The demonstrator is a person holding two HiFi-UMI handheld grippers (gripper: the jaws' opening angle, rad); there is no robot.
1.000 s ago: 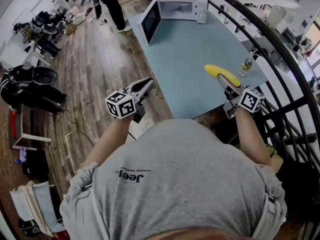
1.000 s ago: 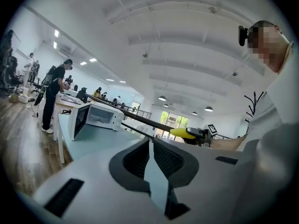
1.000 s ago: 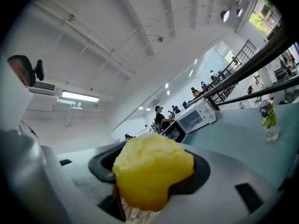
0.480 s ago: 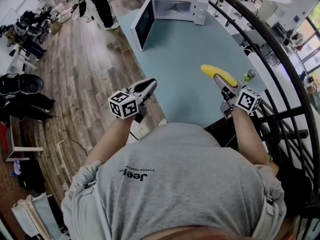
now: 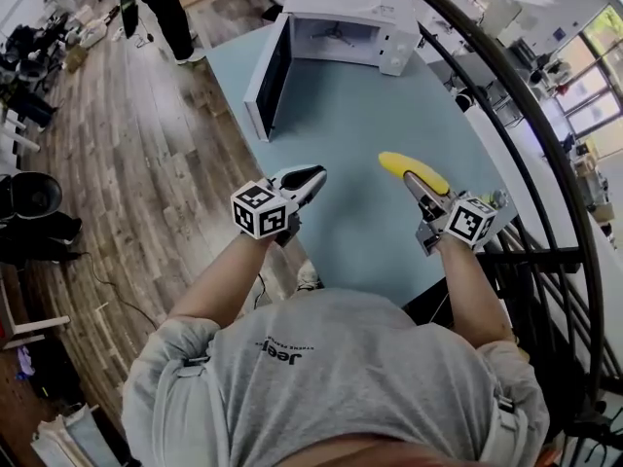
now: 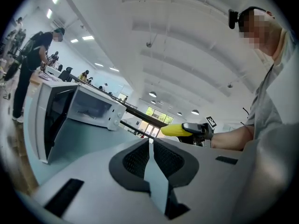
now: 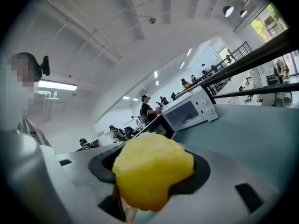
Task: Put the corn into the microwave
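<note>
The yellow corn sticks out ahead of my right gripper, which is shut on its near end above the light blue table. In the right gripper view the corn fills the space between the jaws. A white microwave stands at the table's far end with its door swung open to the left. My left gripper hovers by the table's left edge, shut and empty. From the left gripper view I see the corn at the right and the open microwave at the left.
A black curved railing runs along the table's right side. A person in dark clothes stands on the wooden floor beyond the microwave's left. A small green object sits near the table's right edge. Chairs and bags lie at the far left.
Both grippers have moved forward over the table toward the microwave, the right one still carrying the corn. The microwave and its open door now sit closer in the head view.
</note>
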